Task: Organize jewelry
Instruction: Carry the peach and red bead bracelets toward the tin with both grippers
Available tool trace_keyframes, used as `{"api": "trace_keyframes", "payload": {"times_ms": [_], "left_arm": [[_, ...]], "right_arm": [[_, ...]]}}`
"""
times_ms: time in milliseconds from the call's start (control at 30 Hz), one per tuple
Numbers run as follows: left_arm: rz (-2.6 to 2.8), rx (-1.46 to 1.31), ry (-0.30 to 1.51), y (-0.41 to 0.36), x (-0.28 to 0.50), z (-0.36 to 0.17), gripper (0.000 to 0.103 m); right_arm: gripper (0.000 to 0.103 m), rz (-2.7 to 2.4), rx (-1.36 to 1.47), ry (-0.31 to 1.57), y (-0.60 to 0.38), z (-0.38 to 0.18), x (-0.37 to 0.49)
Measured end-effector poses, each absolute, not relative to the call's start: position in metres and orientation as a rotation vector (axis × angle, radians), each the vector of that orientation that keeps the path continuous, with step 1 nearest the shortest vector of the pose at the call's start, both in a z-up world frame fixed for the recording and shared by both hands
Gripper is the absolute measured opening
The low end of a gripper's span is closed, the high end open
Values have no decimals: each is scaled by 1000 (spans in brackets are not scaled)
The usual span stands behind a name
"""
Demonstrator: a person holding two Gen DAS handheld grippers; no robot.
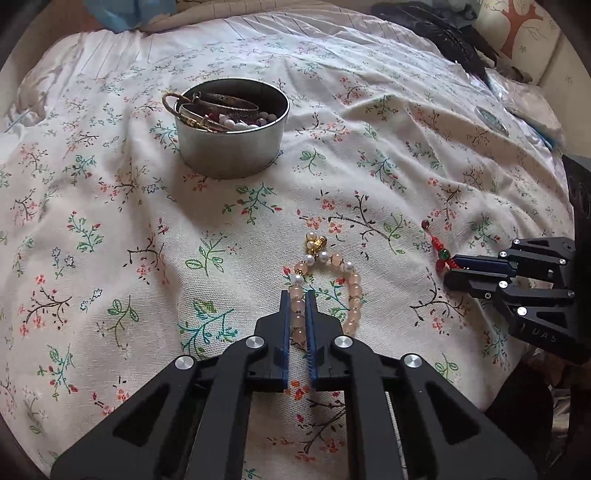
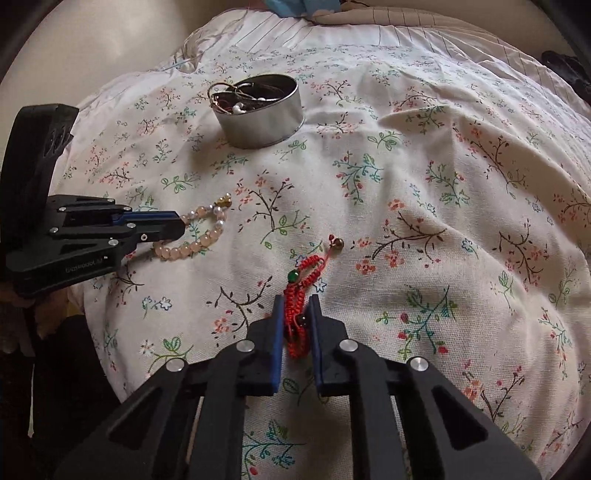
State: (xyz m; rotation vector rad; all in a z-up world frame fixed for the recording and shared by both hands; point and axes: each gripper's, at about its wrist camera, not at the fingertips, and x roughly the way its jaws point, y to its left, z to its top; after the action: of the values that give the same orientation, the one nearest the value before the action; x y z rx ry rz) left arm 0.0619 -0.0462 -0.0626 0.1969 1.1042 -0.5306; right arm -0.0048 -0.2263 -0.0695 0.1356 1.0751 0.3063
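Observation:
A pink bead bracelet [image 1: 352,291] with pearls and a gold charm lies on the floral bedsheet [image 1: 110,229]. My left gripper [image 1: 297,295] is shut on its left strand; it also shows in the right wrist view [image 2: 181,223] with the pink bracelet [image 2: 192,245]. My right gripper [image 2: 296,301] is shut on a red braided cord bracelet [image 2: 301,284] with a green bead; it shows in the left wrist view [image 1: 452,266] at the cord bracelet [image 1: 439,251]. A round metal tin [image 1: 231,127] holding bangles and pearls stands further back [image 2: 260,112].
A dark garment [image 1: 454,40] and a clear plastic bag [image 1: 524,99] lie at the bed's far right. A round silvery lid [image 1: 491,120] lies near them. A blue cloth [image 2: 295,7] is at the far edge.

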Motion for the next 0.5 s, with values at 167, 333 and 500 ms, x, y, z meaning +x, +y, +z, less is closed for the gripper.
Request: {"api": "trace_keyframes", "payload": {"times_ms": [167,333,500], "left_arm": [[-563,93,985,-33,47,-40,7],[-569,12,899,-24,37,-27,7],[-545,-31,854,-19,35,-20,7]], "right_arm": [[14,360,279,1010,-231,-52,-13],[14,403,400,963,-225,-43,-12],[14,435,502,914,-227,-38,-8]]}}
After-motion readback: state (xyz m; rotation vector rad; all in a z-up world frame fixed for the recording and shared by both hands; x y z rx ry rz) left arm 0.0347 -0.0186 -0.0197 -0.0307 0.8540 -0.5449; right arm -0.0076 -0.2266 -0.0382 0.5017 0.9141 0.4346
